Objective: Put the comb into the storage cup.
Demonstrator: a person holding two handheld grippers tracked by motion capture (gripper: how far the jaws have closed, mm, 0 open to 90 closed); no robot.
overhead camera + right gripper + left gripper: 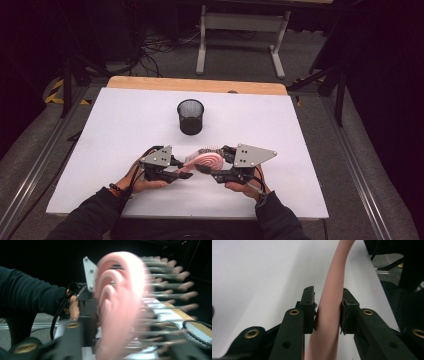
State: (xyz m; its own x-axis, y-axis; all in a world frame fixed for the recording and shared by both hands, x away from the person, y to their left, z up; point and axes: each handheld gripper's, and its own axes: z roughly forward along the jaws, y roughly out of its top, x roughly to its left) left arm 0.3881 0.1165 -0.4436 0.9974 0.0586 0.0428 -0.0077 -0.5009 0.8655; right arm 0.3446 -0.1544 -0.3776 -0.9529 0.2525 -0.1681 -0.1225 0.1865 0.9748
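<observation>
Brush (pixel 206 161) held off table, in front of cup (pixel 190 116), between both grippers. Handle clamped by left gripper (pixel 328 312). Right gripper (pixel 206 171) at brush head; grip there cannot be told, view blurred. Handle to be kept pinched firmly, brush carried level toward cup, bristles left uncrushed.

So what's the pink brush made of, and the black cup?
The brush looks like smooth matte pink plastic, with thin bristles ending in rounded pink tips. The cup looks like black wire mesh, probably metal: its wall shows a fine grid.
</observation>
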